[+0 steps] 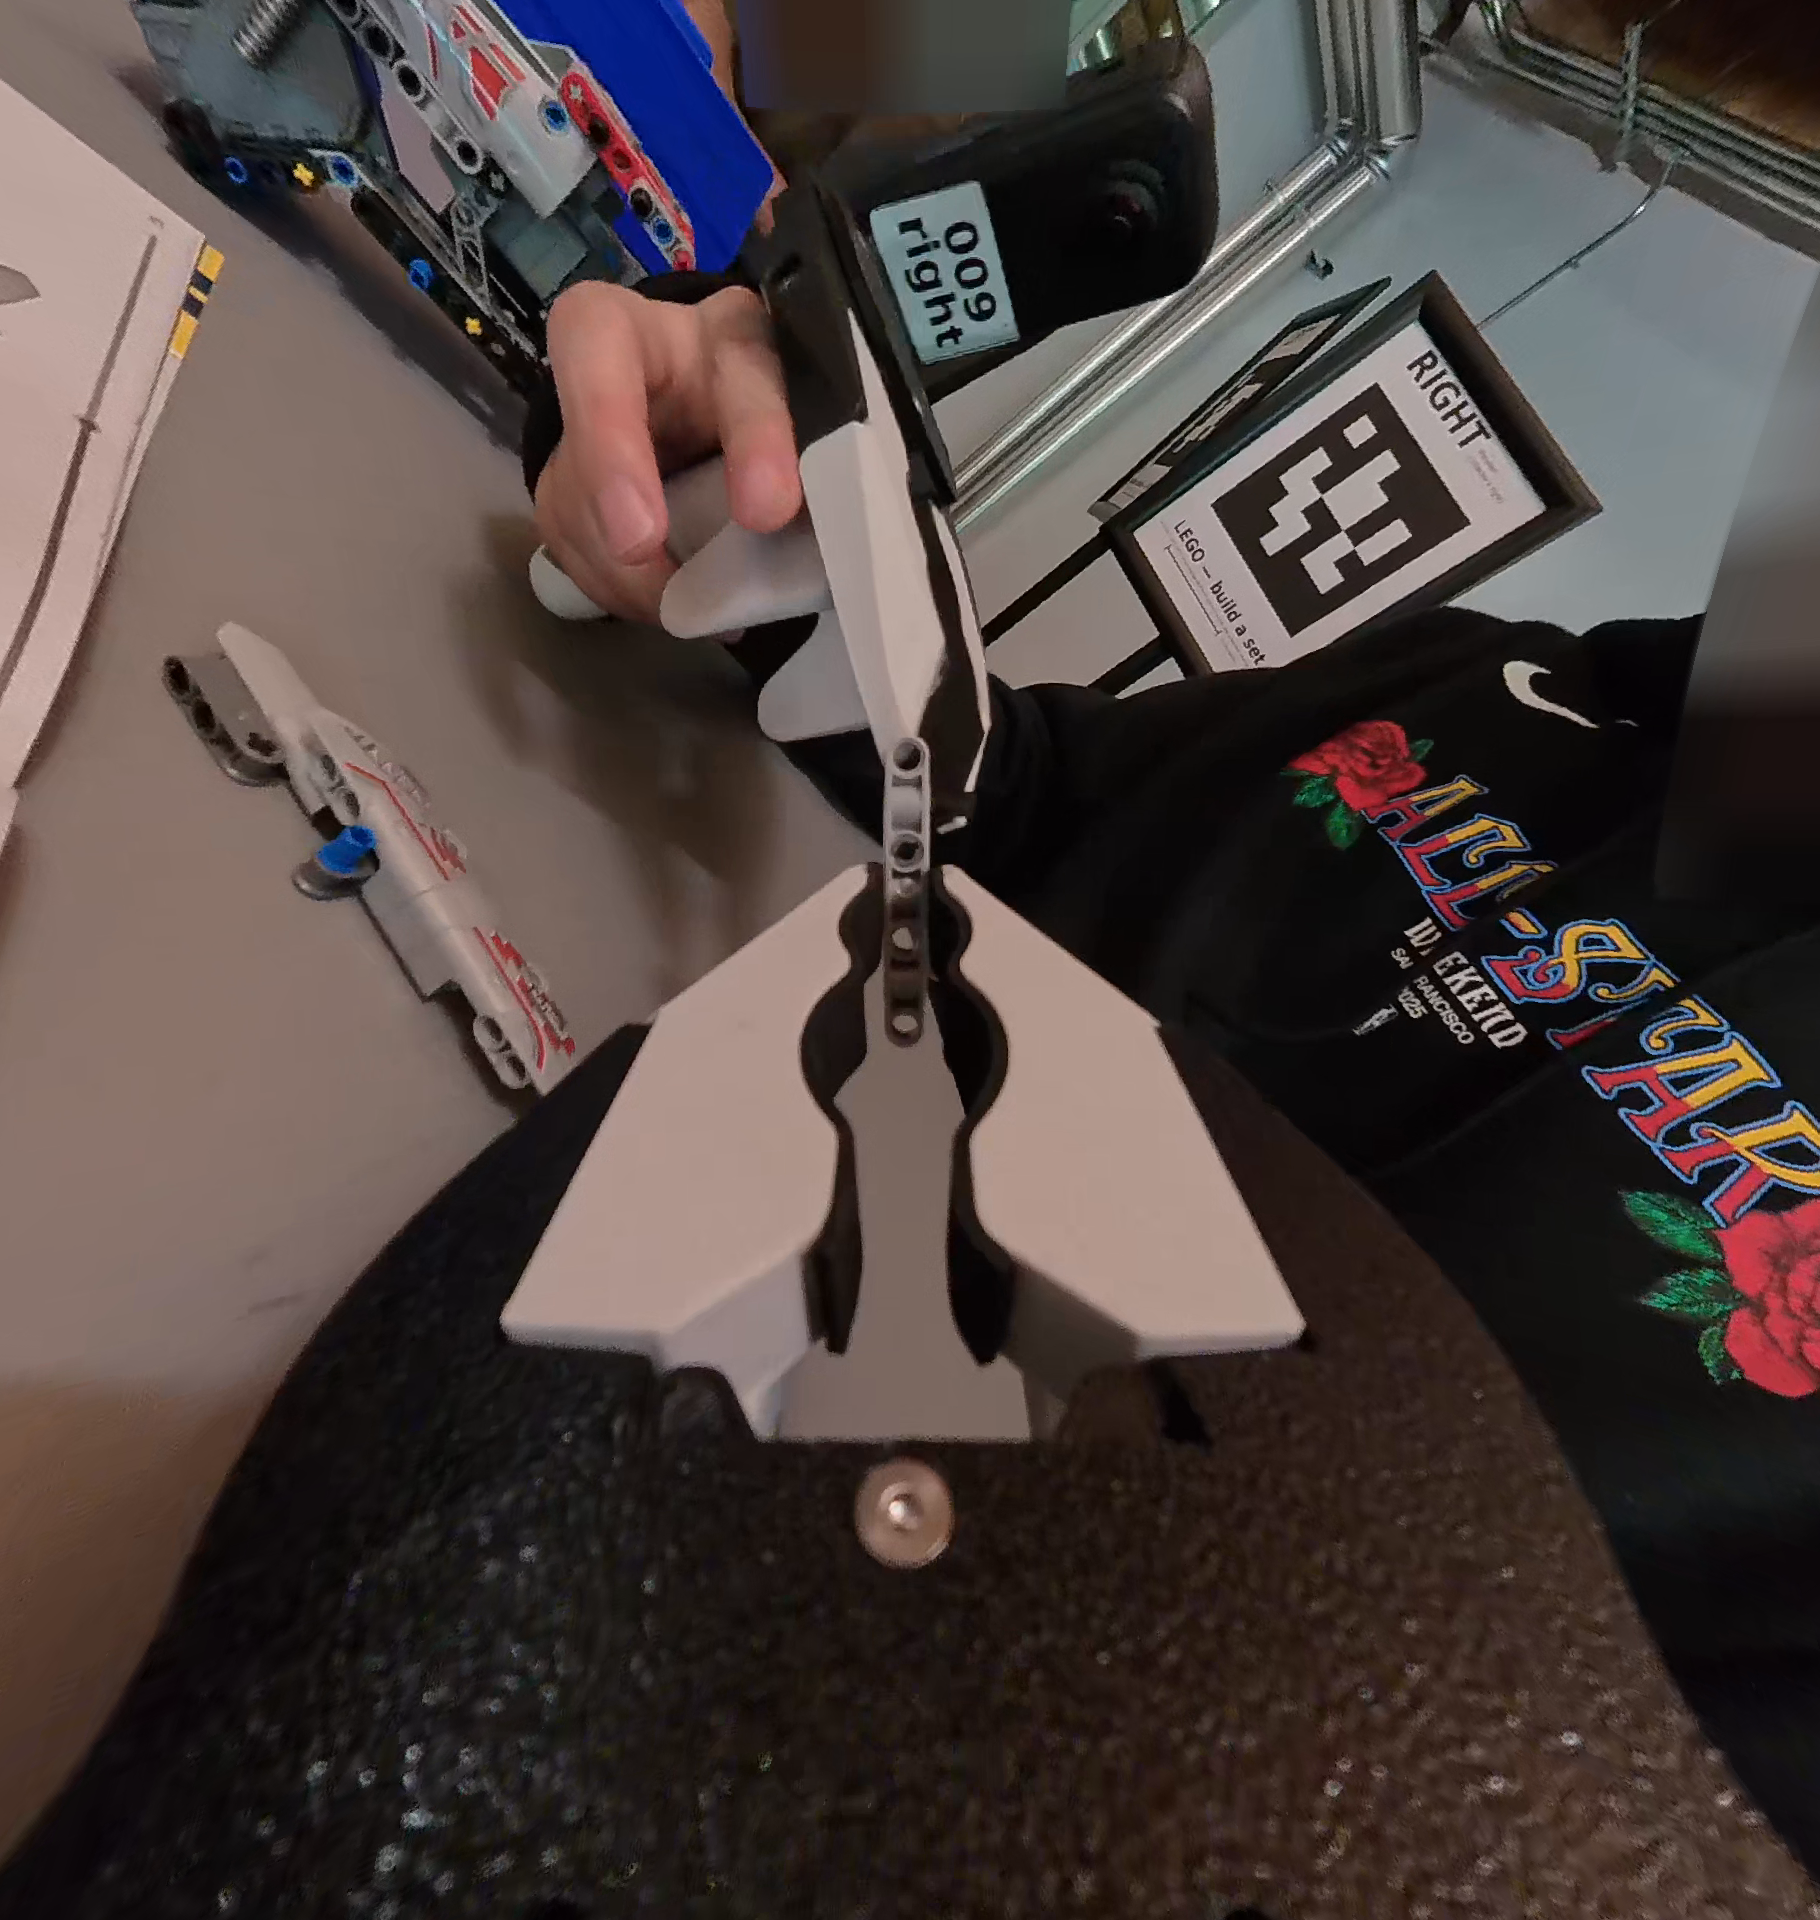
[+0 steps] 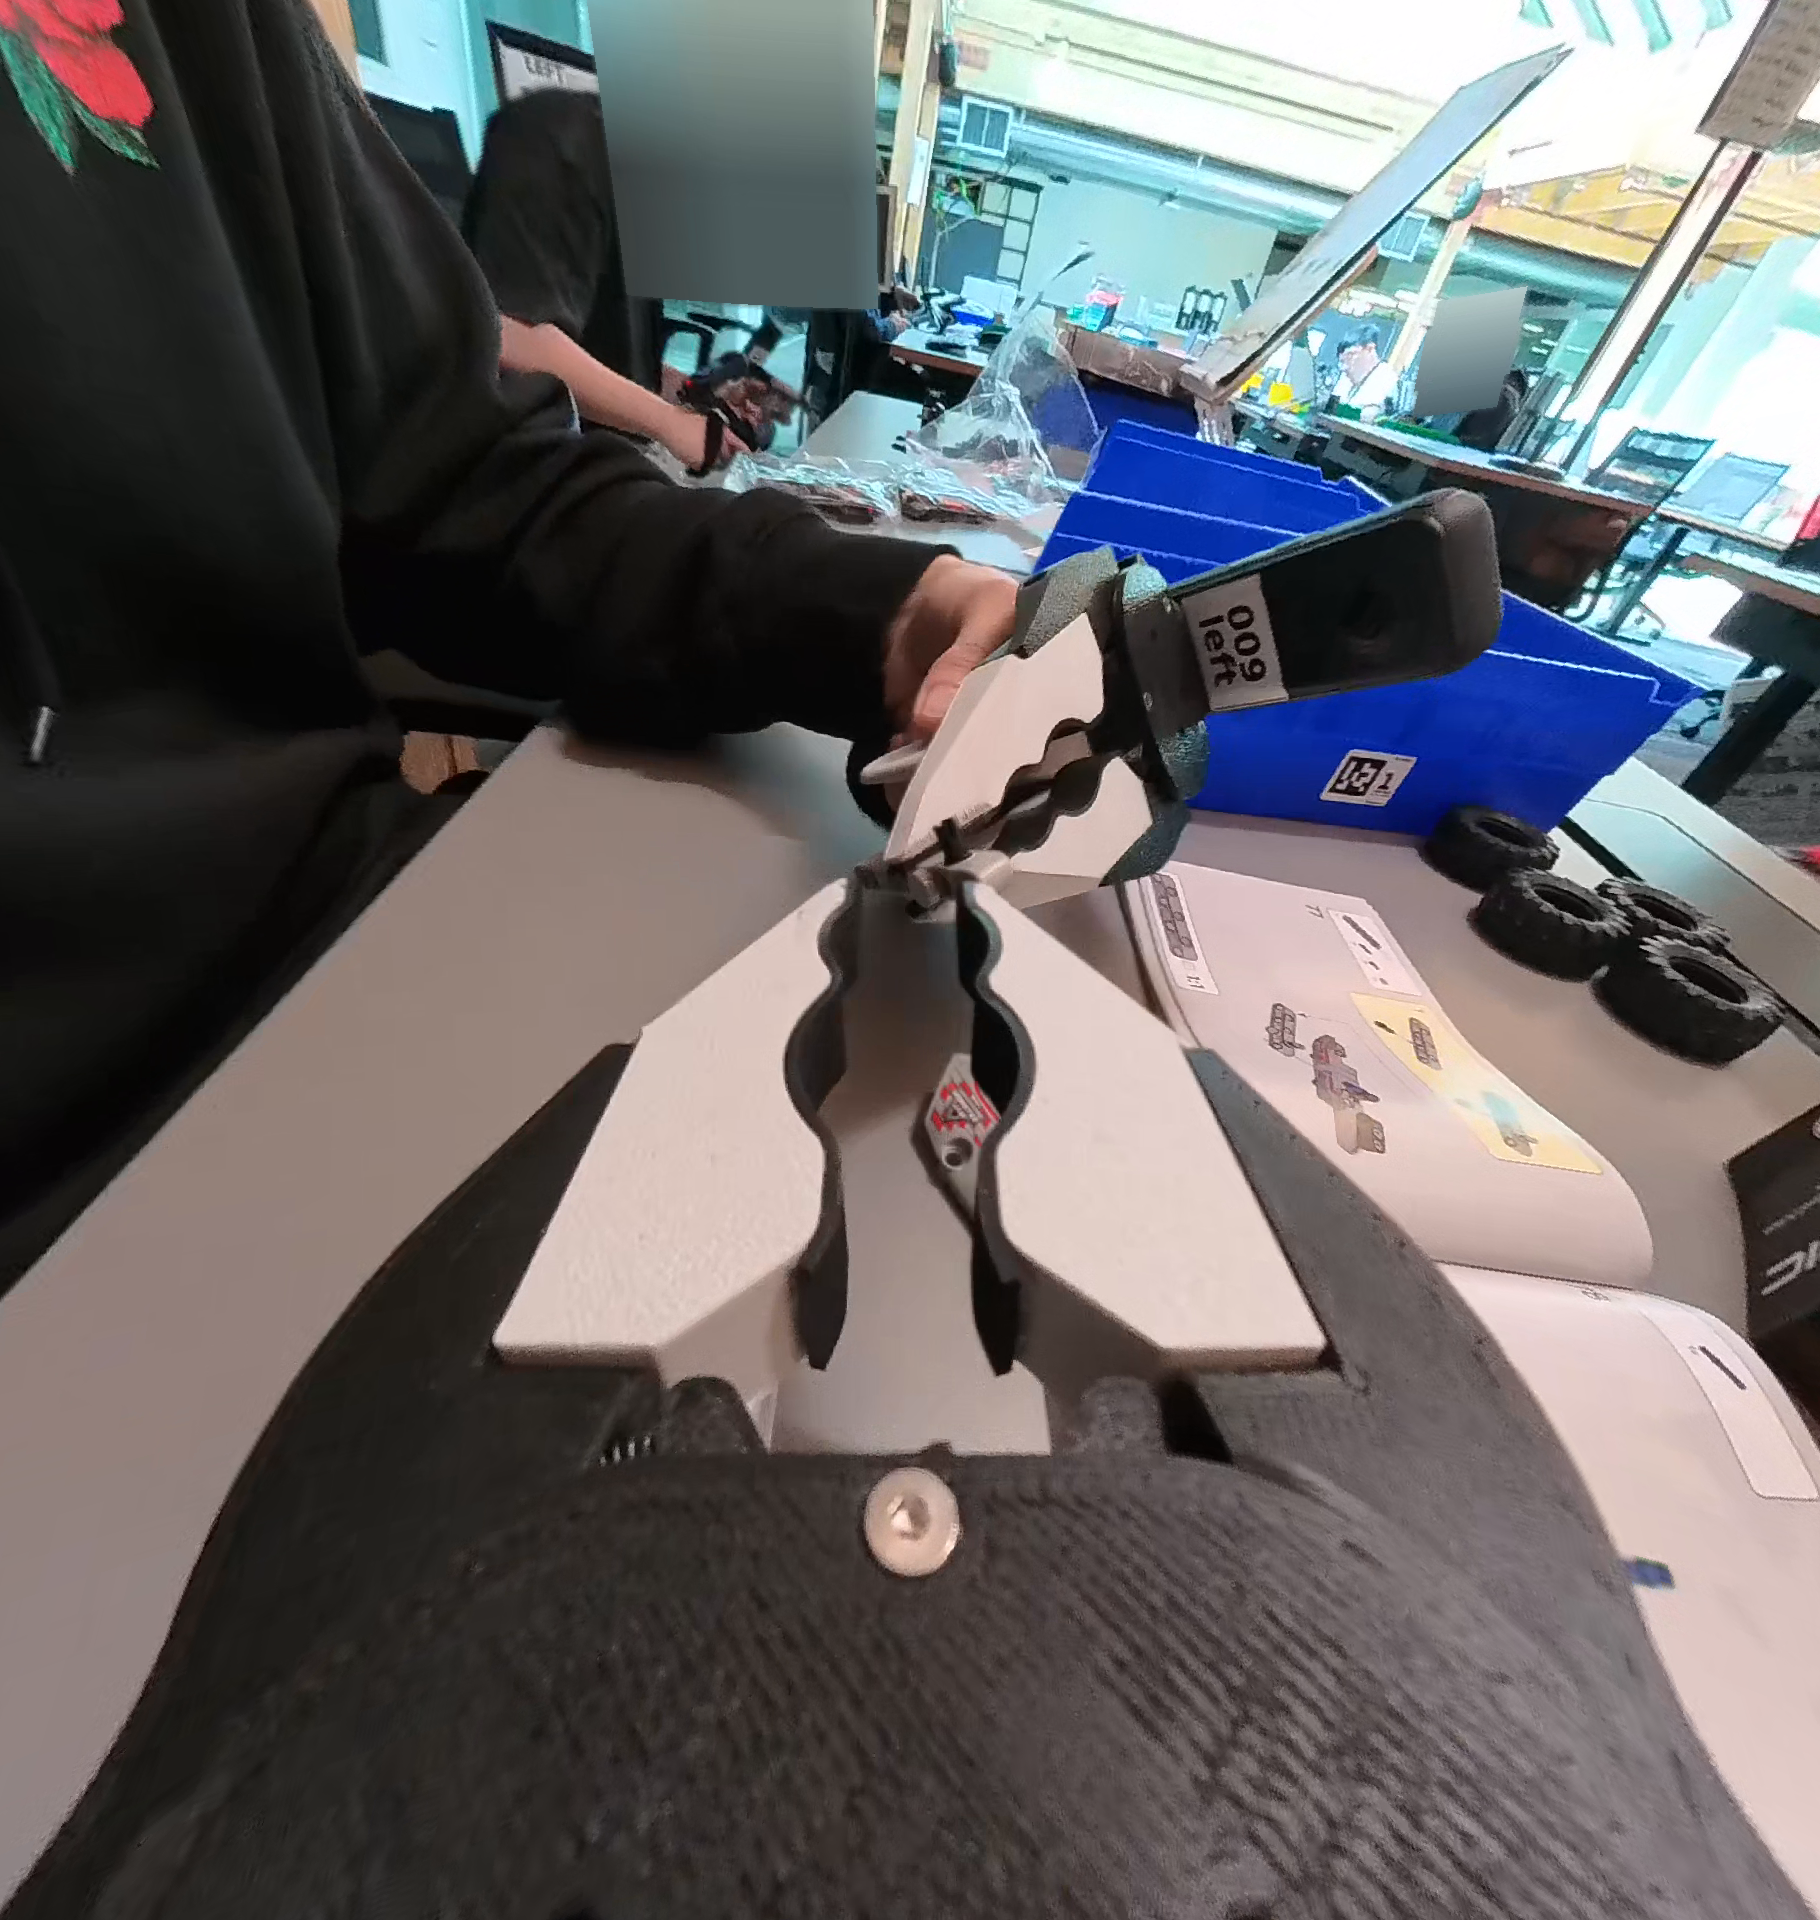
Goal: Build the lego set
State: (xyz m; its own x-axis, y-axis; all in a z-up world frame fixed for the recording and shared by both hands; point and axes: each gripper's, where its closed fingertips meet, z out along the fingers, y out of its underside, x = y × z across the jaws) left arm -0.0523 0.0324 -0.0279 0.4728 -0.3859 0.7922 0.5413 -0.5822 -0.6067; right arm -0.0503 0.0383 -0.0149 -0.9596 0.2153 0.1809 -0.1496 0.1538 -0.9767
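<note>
My left gripper (image 1: 906, 883) is shut on a grey beam with holes (image 1: 906, 821), which sticks out forward past its fingertips. The right wrist view shows it too, reaching in from the upper right (image 2: 999, 831) with the beam (image 2: 937, 868) in its tips. My right gripper (image 2: 906, 888) stands with its fingertips either side of the beam's far end, with a gap showing between them. A black pin (image 2: 953, 831) sits on the beam. In the left wrist view the right gripper (image 1: 932, 769) comes down from above onto the beam's tip. Both are held above the grey table (image 2: 470, 987).
A white and grey sub-assembly with red stickers (image 1: 376, 862) lies on the table to the left. The large model (image 1: 449, 145) stands at the back. An open instruction booklet (image 2: 1405, 1091), several black tyres (image 2: 1612, 945) and a blue bin (image 2: 1457, 717) lie to the right. Left and right tips are no more than a few centimetres apart.
</note>
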